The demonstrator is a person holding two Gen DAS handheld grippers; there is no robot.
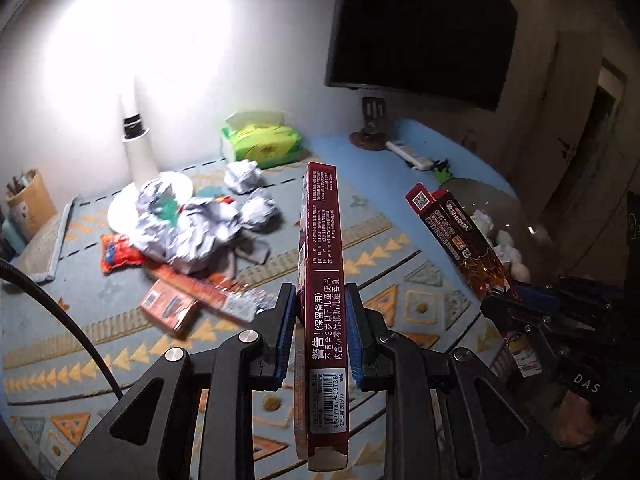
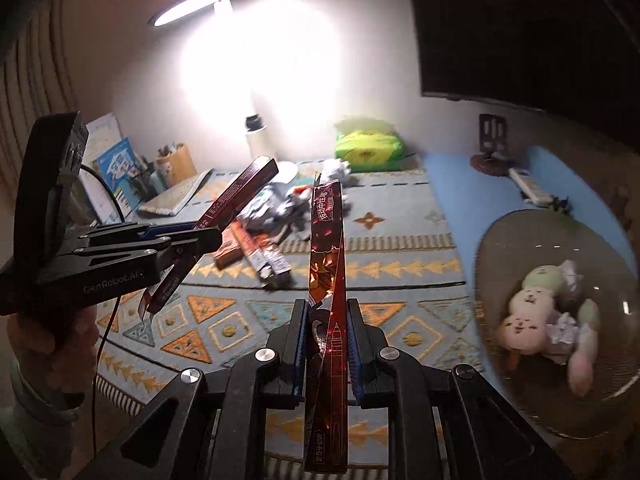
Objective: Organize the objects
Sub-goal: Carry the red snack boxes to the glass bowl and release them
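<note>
The left gripper [image 1: 320, 304] is clamping tight, pointing toward twelve o'clock and tilting downward. The right gripper [image 2: 328, 320] is likewise squeezing closed, angling downward.

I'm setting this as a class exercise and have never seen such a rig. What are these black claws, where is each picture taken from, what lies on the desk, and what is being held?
No robot here: a person holds a two-finger gripper in each hand, each with a camera looking along its fingers. One picture is from the left gripper, the other from the right gripper. Both are shut: the left on a dark red box, the right on a shiny red box. Each also shows in the other's picture. On the patterned mat lie crumpled paper, more boxes and a green tissue pack, by a lit lamp. A bowl on the right holds soft toys.
</note>
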